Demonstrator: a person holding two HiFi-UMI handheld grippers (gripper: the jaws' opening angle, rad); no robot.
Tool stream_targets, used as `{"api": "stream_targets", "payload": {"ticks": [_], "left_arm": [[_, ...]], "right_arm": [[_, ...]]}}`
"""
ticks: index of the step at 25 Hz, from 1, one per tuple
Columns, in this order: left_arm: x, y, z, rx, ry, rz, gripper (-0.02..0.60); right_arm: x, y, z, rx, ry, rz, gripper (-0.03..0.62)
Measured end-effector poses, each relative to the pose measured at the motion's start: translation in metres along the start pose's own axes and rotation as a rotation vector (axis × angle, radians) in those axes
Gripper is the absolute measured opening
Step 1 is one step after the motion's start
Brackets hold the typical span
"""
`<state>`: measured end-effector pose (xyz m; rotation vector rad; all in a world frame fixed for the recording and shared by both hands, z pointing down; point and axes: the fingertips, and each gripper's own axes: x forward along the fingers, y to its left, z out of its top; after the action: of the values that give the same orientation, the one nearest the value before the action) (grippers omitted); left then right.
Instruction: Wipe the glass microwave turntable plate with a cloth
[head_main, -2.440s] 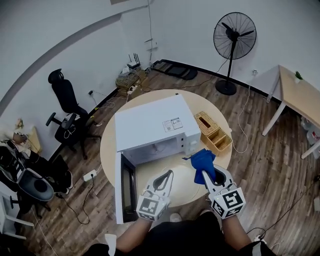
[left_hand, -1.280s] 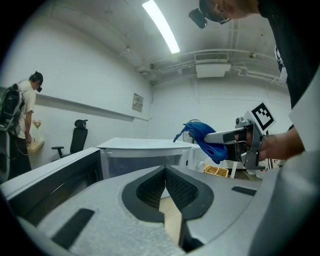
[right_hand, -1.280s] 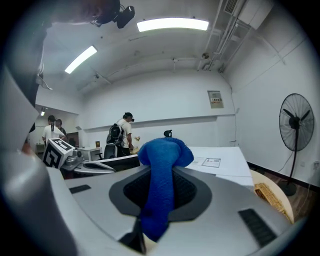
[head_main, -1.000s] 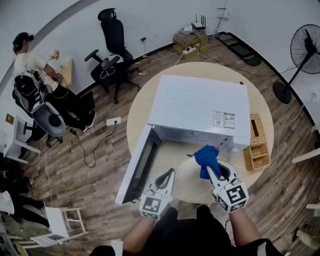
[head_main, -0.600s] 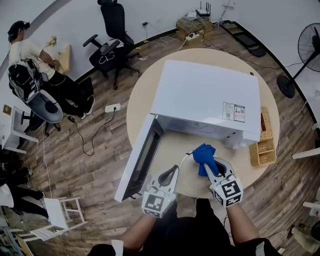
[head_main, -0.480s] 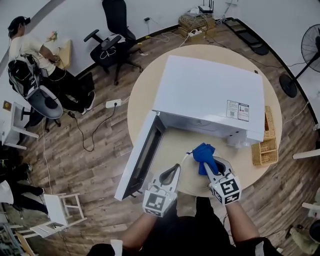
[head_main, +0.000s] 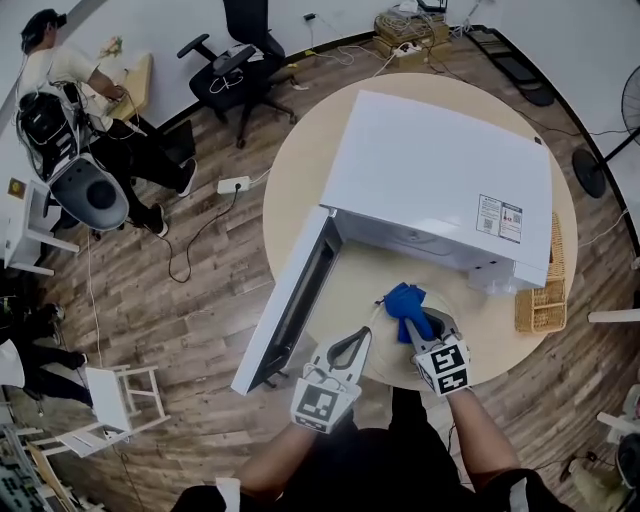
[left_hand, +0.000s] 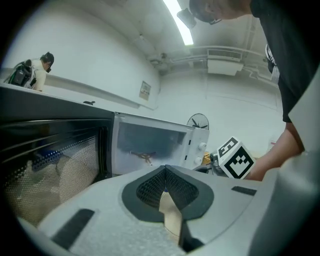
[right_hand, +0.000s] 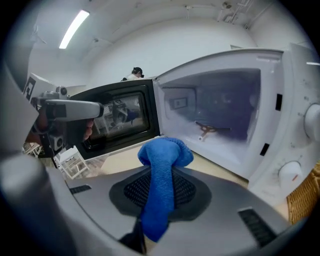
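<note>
The glass turntable plate (head_main: 385, 358) lies flat on the round table (head_main: 300, 170), in front of the open white microwave (head_main: 440, 180). My right gripper (head_main: 412, 322) is over the plate, shut on a blue cloth (head_main: 402, 300) that bunches out past its tips. In the right gripper view the cloth (right_hand: 162, 160) hangs down between the jaws of the right gripper (right_hand: 162, 172), with the bare microwave cavity (right_hand: 215, 115) ahead. My left gripper (head_main: 352, 340) is at the plate's left rim. In the left gripper view its jaws meet (left_hand: 165, 169) with nothing between them.
The microwave door (head_main: 290, 300) swings out to the left, beside my left gripper. A wicker basket (head_main: 545, 290) sits at the table's right edge. The plate lies close to the table's near edge. On the floor are an office chair (head_main: 245, 55), a white stool (head_main: 115, 400) and a seated person (head_main: 60, 80).
The head view has swung, so the microwave sits further right and higher. My left gripper has closed in on the plate's rim. The right gripper still holds the cloth over the plate.
</note>
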<state>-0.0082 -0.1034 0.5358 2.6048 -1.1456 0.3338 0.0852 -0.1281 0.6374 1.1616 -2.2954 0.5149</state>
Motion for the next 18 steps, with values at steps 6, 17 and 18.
{"api": "stream_targets", "payload": {"ticks": [6, 17, 18], "left_arm": [[-0.004, 0.006, -0.001, -0.001, 0.0, 0.009, 0.006], [-0.017, 0.017, -0.006, -0.022, 0.006, 0.038, 0.006], [-0.017, 0.016, -0.006, -0.023, 0.006, 0.036, 0.006]], "right_arm": [[0.012, 0.021, -0.019, -0.019, 0.052, 0.051, 0.067], [0.032, 0.057, -0.053, -0.194, 0.2, 0.117, 0.069], [0.033, 0.06, -0.053, -0.22, 0.212, 0.12, 0.069]]}}
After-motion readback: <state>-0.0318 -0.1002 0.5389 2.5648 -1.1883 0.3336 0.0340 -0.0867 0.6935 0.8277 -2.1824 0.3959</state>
